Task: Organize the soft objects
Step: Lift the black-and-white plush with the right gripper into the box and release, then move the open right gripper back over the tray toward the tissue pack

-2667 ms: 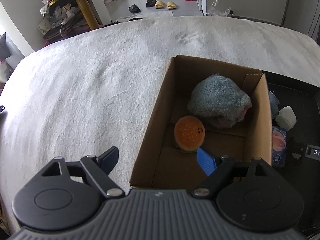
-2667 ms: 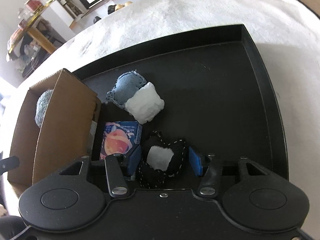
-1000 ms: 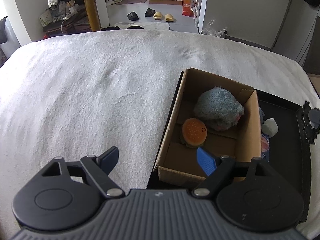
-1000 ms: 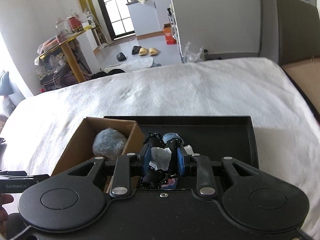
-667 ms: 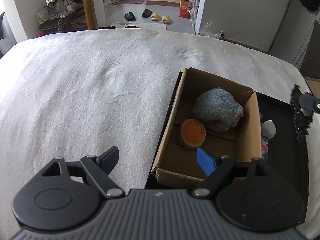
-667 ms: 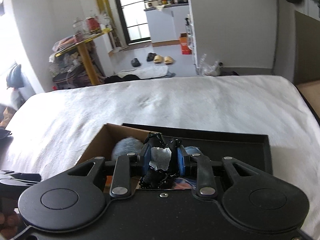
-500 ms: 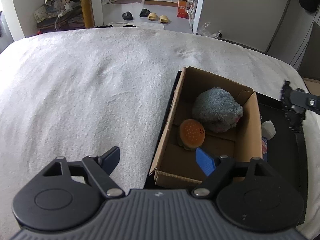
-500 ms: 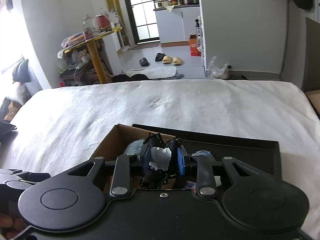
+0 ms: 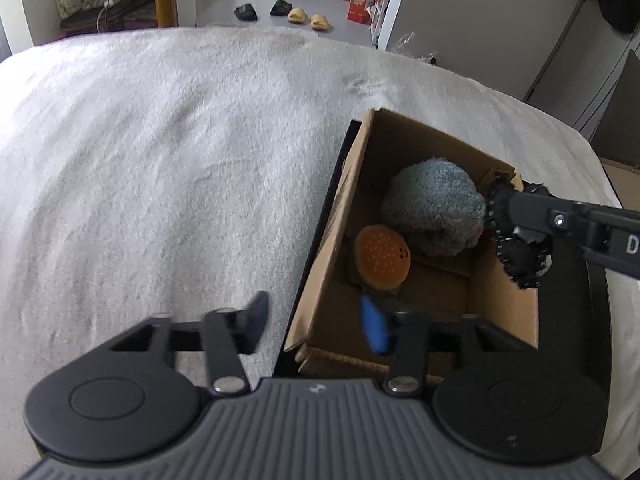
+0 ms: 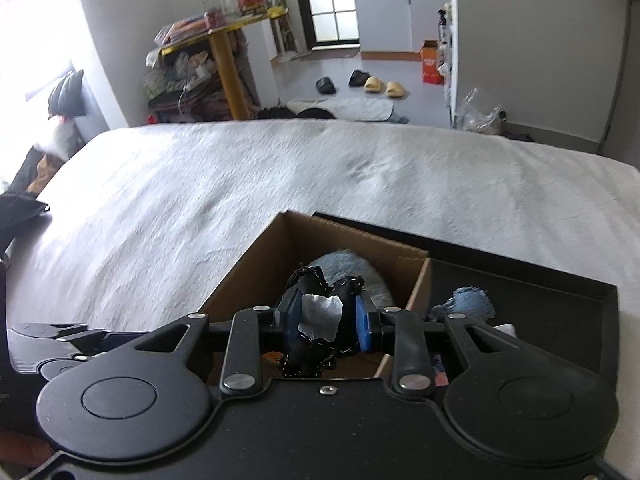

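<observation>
- Cardboard box (image 9: 344,216), brown and open-topped, lies just under and ahead of the right hand-held gripper (image 10: 326,316), which is clamped on a black fabric toy with white stitching and a grey patch (image 10: 316,312); the toy hangs over the box's right wall, its long axis running down between the pads.
- Left hand-held gripper (image 9: 316,320) stands nearer the box's near left corner; its jaws have just been closing and now stand narrow, with nothing pressed between them, though the box's left wall lies in the gap.
- Inside the box, a fluffy grey-blue plush (image 9: 434,204) fills the far end and an orange round burger plush (image 9: 382,256) sits nearer; the bare floor at the near end looks the likeliest landing spot.
- Black tray (image 10: 560,300) carries the box, with a blue denim soft piece (image 10: 468,302) beside it, all on a white bed (image 9: 160,160).
- The right box wall could snag the toy.
</observation>
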